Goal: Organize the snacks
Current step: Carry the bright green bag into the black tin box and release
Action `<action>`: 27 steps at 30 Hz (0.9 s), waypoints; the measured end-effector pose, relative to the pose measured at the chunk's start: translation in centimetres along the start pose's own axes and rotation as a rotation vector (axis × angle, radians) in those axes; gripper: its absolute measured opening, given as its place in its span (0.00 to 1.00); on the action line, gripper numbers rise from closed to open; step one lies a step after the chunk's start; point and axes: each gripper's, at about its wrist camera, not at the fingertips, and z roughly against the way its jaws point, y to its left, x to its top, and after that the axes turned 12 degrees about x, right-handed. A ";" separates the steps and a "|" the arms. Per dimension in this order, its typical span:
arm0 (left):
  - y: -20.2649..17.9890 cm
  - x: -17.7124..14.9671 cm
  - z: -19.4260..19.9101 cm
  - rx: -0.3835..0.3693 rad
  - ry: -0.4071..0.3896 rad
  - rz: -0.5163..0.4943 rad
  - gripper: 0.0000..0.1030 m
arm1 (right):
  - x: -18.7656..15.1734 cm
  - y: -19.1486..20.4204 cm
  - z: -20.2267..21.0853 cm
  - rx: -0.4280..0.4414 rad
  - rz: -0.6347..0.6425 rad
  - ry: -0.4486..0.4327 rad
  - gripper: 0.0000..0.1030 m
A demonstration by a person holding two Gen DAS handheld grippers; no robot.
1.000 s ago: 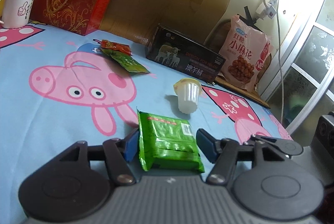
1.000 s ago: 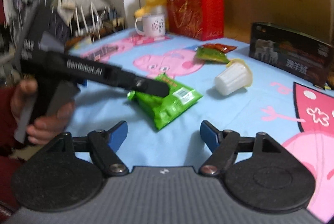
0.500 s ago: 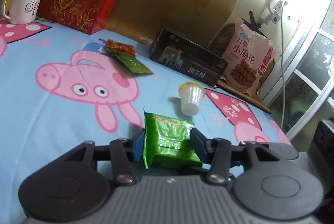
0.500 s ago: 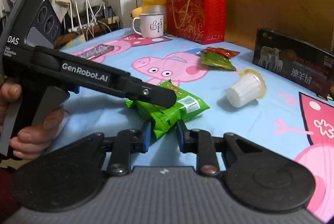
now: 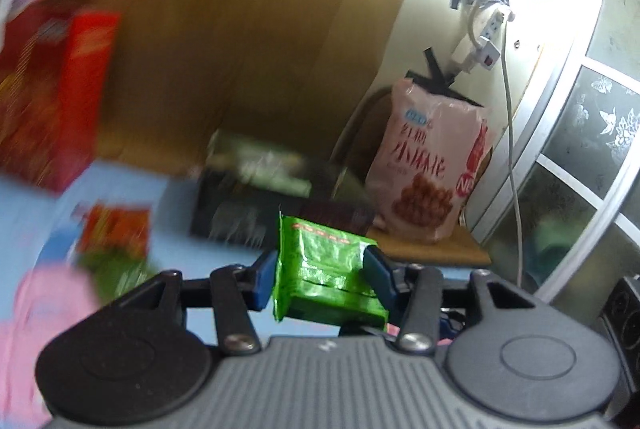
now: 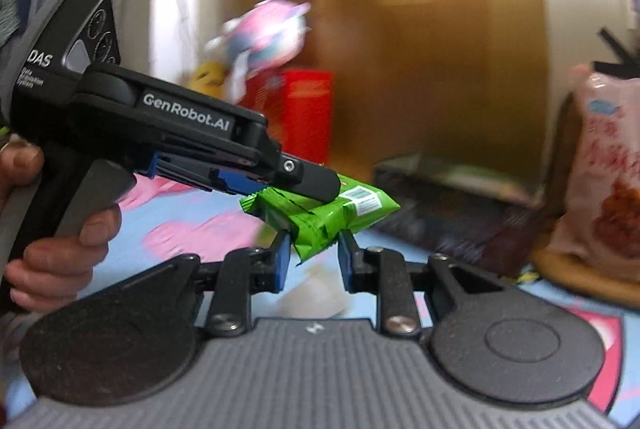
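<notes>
Left wrist view
Packet: one green snack packet (image 5: 320,269), clamped across its width between the blue pads of my left gripper (image 5: 320,279), clear of the blue cartoon-print cloth (image 5: 132,197).
Left claw state: closed on the packet, pads pressing both side edges; foil dented at the right pad.
Other snacks counted: one pink bag of twisted dough snacks (image 5: 428,165) standing at the far right; one dark carton (image 5: 256,197) behind the packet; one red gift box (image 5: 56,101) at far left; a blurred pile of small red and green sachets (image 5: 116,233), number not readable.

Right wrist view
Packet: same green snack packet (image 6: 324,213), held in the air at both ends.
Right claw state: my right gripper (image 6: 312,257) is pinched on the packet's near corner seam.
Left claw, seen from outside: black finger lies over the packet's top; a hand (image 6: 60,237) grips its handle.
Also counted: one plush toy (image 6: 264,33) atop the red box; one pale cup, blurred, below the packet.

Handling note
Advice to myself: two grips on one soft packet, so I should move both hands together, keep it level, avoid pulling the ends apart, and choose a clear spot before releasing either grip.
</notes>
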 end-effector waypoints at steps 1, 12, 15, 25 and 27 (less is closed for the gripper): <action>-0.4 0.9 -1.0 -0.002 -0.007 -0.007 0.44 | 0.7 -1.3 -0.3 -0.021 -0.007 -0.013 0.27; -2.5 6.2 -12.7 0.007 0.024 -0.009 0.61 | 2.3 -8.2 -5.6 -0.257 0.114 -0.023 0.30; -2.6 5.8 -14.0 0.021 0.049 -0.020 0.62 | 1.2 -7.9 -6.0 -0.335 0.161 -0.013 0.36; 2.6 4.1 -8.0 0.061 0.011 0.049 0.63 | 1.8 -7.0 -3.5 -0.278 0.068 -0.033 0.37; 4.2 3.2 -6.5 0.084 0.018 0.067 0.63 | 1.5 -6.7 -2.8 -0.260 0.019 -0.027 0.37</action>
